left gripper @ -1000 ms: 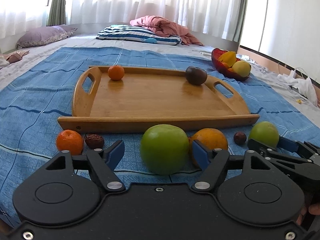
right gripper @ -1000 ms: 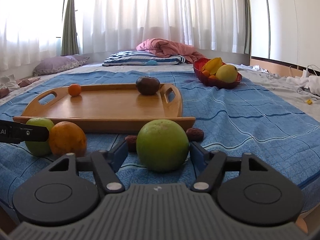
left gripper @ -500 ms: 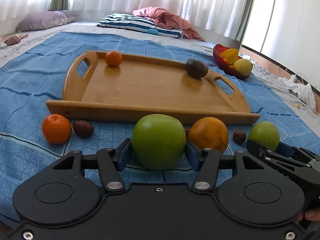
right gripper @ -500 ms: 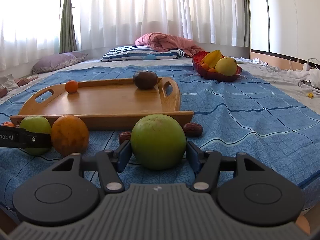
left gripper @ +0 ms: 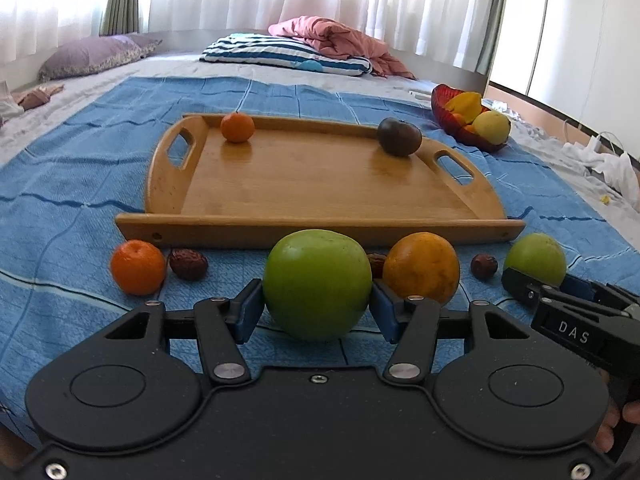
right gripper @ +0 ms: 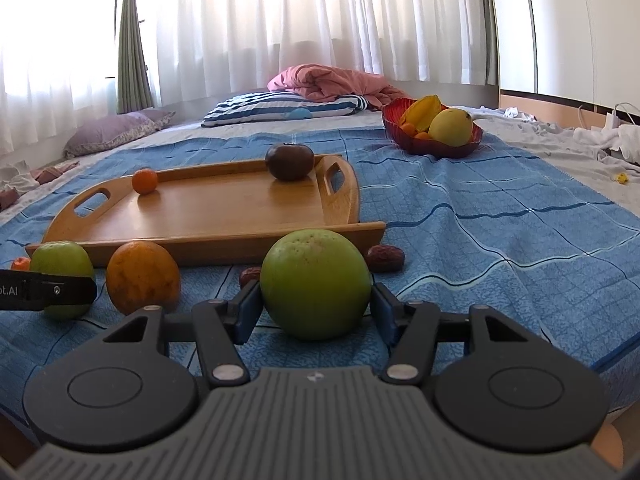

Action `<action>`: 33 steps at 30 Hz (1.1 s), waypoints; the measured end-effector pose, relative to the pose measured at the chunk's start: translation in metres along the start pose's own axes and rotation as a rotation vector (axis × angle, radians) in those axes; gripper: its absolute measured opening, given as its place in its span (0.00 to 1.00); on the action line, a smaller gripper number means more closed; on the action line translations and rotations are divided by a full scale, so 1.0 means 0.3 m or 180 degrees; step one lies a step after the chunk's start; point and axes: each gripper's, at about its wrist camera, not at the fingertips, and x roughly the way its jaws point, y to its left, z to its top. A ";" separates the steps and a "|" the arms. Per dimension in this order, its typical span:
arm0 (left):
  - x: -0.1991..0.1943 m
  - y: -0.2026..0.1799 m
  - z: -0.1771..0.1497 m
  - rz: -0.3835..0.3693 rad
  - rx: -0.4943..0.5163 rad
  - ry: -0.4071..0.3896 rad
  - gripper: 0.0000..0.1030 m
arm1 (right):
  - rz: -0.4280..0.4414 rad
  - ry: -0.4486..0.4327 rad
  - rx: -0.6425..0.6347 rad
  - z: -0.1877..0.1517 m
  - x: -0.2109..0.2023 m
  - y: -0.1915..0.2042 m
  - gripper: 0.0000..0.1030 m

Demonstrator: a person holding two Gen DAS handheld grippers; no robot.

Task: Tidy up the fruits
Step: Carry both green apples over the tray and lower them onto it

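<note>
My left gripper [left gripper: 316,310] is shut on a green apple [left gripper: 318,284], held just above the blue blanket in front of the wooden tray [left gripper: 320,224]. My right gripper [right gripper: 316,310] is shut on a second green apple [right gripper: 314,282], which also shows in the left wrist view [left gripper: 536,258]. The tray holds a small orange [left gripper: 237,127] and a dark round fruit [left gripper: 400,137]. A large orange [left gripper: 421,267], a tangerine [left gripper: 138,267] and brown dates [left gripper: 188,264] lie on the blanket before the tray.
A red bowl [right gripper: 416,144] of fruit stands beyond the tray to the right. A striped pillow [left gripper: 280,56], a pink blanket [left gripper: 332,38] and a purple pillow [left gripper: 92,56] lie at the back. White clothes [left gripper: 608,168] lie at the right.
Both grippers closed onto their green apples and rose slightly, so the tray looks lower and farther. The other fruits have not moved.
</note>
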 end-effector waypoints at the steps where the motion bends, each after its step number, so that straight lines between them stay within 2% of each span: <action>1: -0.004 0.000 0.001 -0.0006 0.0019 -0.0008 0.53 | 0.0007 0.0000 0.0011 0.001 -0.001 0.001 0.59; 6: -0.032 -0.010 0.006 -0.0044 0.0093 -0.0061 0.53 | 0.0032 -0.0033 0.0039 0.011 -0.008 0.005 0.59; 13: -0.049 -0.008 0.021 0.0026 0.0135 -0.0138 0.53 | 0.0077 -0.0103 0.0033 0.030 -0.018 0.019 0.59; 21: -0.051 0.013 0.014 0.0100 0.0114 -0.0128 0.53 | 0.0107 -0.0108 -0.0010 0.032 -0.013 0.041 0.59; 28: -0.045 0.029 -0.007 0.0143 0.0082 -0.0056 0.53 | 0.0085 -0.0001 -0.0005 -0.004 -0.005 0.046 0.59; 33: -0.055 0.035 0.004 0.0174 0.0078 -0.0104 0.53 | 0.0083 -0.0054 -0.0022 0.002 -0.017 0.043 0.59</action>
